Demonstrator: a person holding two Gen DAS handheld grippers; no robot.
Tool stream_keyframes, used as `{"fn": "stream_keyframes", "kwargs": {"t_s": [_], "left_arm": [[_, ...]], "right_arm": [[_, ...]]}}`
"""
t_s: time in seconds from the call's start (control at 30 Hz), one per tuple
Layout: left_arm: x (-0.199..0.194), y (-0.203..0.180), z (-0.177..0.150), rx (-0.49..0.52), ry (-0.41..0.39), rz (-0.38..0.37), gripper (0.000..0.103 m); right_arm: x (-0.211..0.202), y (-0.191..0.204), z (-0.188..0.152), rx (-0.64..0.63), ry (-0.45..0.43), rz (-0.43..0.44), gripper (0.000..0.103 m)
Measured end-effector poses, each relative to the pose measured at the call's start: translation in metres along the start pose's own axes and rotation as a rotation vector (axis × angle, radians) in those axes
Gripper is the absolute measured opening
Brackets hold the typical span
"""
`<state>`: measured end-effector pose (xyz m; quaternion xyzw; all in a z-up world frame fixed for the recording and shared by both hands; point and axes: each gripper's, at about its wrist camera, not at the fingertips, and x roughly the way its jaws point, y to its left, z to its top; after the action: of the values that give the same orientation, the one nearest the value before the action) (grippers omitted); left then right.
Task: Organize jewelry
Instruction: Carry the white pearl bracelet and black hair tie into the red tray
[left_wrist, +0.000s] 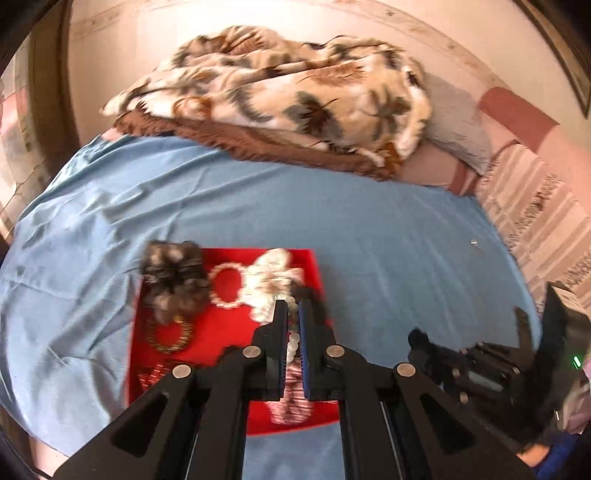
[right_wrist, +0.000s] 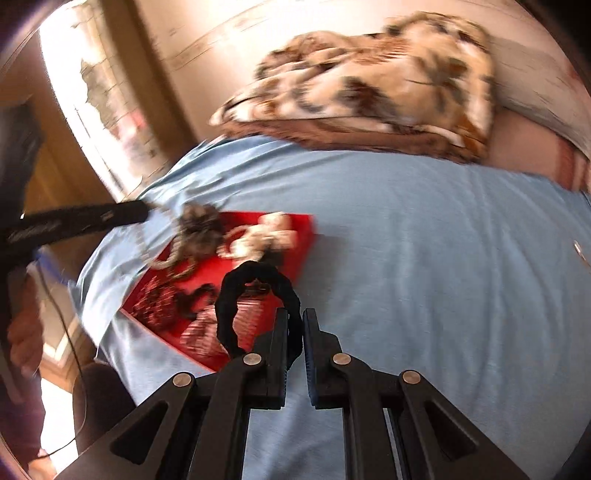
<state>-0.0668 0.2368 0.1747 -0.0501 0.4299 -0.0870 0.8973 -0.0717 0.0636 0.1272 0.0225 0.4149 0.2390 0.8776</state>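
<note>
We've got both grippers over the bed, blue sheet, with the red tray full of jewelry and hair stuff sitting on it. The left gripper is pinched on a string of pale beads; the strand runs down between the pads and we lose it behind the jaws, so no idea how long it is from that view. From the right wrist view the same strand dangles off the left tongs over the tray's far edge, all smeared. The right gripper is clamped on a black scrunchie, the loop standing up ahead of the fingers over the tray's near edge.

In the tray: a fuzzy grey scrunchie, a bead bracelet, a cream scrunchie, a gold-ish ring thing. The striped bits at the near end are half hidden by the jaws, can't tell what they are. Blanket piled at the back. Tiny shiny thing on the sheet, too small to make out.
</note>
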Motion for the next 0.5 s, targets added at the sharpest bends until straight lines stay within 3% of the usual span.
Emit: {"fn": "stream_keyframes", "kwargs": {"t_s": [0.2, 0.5], "left_arm": [[0.035, 0.038, -0.006, -0.050, 0.052, 0.021, 0.005], [0.082, 0.084, -0.014, -0.152, 0.105, 0.030, 0.005]], "right_arm": [[0.041, 0.042, 0.014, -0.045, 0.051, 0.039, 0.009], [0.109, 0.061, 0.043, -0.042, 0.143, 0.031, 0.009]]}}
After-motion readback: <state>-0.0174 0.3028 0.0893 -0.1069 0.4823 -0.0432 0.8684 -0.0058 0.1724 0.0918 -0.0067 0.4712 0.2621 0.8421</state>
